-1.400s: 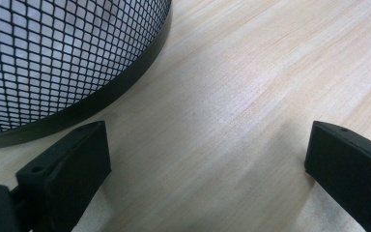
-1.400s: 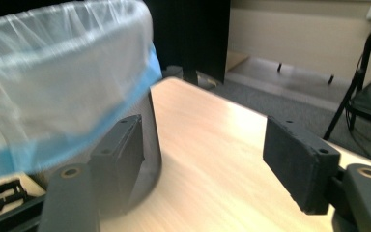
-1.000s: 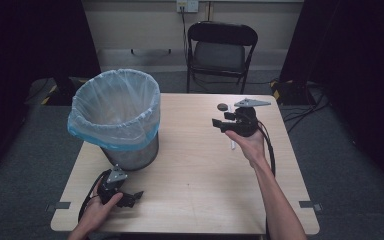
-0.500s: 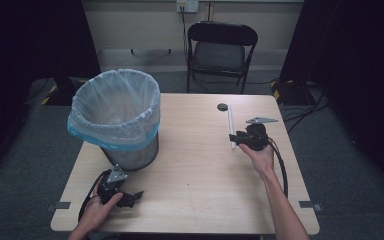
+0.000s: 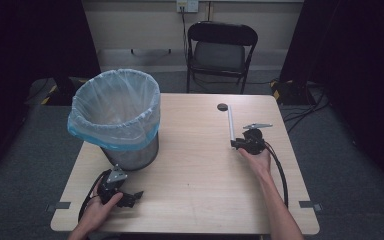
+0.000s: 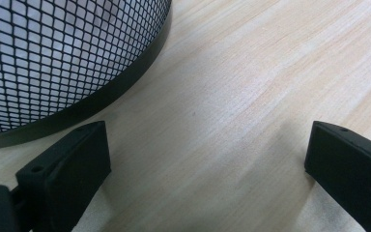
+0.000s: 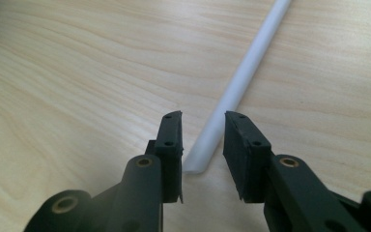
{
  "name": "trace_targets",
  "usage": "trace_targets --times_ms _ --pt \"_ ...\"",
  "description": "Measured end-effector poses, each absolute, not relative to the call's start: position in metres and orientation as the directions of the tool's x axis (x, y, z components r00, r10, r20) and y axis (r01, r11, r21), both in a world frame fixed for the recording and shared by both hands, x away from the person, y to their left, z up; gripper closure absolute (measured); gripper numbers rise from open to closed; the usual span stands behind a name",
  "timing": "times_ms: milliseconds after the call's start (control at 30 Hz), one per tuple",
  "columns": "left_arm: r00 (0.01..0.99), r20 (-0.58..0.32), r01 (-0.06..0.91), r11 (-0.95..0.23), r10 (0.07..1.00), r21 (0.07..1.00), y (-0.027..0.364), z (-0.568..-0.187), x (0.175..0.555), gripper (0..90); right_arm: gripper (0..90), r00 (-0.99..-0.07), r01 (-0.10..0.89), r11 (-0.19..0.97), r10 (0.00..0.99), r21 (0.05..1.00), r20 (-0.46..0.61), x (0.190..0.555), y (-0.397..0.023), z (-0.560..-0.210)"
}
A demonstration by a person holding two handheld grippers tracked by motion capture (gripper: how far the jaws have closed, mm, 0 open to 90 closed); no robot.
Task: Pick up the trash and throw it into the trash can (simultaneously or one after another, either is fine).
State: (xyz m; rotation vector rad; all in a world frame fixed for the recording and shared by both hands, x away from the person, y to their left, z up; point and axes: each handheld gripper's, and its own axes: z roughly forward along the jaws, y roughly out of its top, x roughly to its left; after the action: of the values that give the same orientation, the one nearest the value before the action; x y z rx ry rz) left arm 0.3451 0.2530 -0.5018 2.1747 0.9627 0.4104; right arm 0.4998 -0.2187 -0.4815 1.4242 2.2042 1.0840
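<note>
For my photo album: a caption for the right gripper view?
Right gripper closing around the near end of a white plastic tube on the wooden table.

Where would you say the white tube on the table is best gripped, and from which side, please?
Probably at its near end. The white tube lies flat and is long and thin, so pads should close across its width, coming down from above. The right gripper already straddles that end, its jaws having just been closing, with gaps still showing on both sides.
</note>
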Motion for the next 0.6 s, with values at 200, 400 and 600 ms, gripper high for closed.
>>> trace_targets --times_ms 200,400,600 --pt "0.671 0.003 0.515 -0.469 0.741 0.718 0.253 -0.502 0.345 1.7 69.1 -0.457 0.656 0.242 0.882 0.715 0.12 0.507 -0.214 -0.49" --pt "0.672 0.002 0.515 -0.469 0.741 0.718 0.253 -0.502 0.345 1.7 71.1 -0.463 0.649 0.276 0.883 0.709 0.08 0.508 -0.209 -0.489" --pt "0.673 0.002 0.516 -0.471 0.74 0.716 0.253 -0.502 0.345 1.8 76.2 -0.448 0.66 0.296 0.893 0.691 0.045 0.508 -0.206 -0.487"
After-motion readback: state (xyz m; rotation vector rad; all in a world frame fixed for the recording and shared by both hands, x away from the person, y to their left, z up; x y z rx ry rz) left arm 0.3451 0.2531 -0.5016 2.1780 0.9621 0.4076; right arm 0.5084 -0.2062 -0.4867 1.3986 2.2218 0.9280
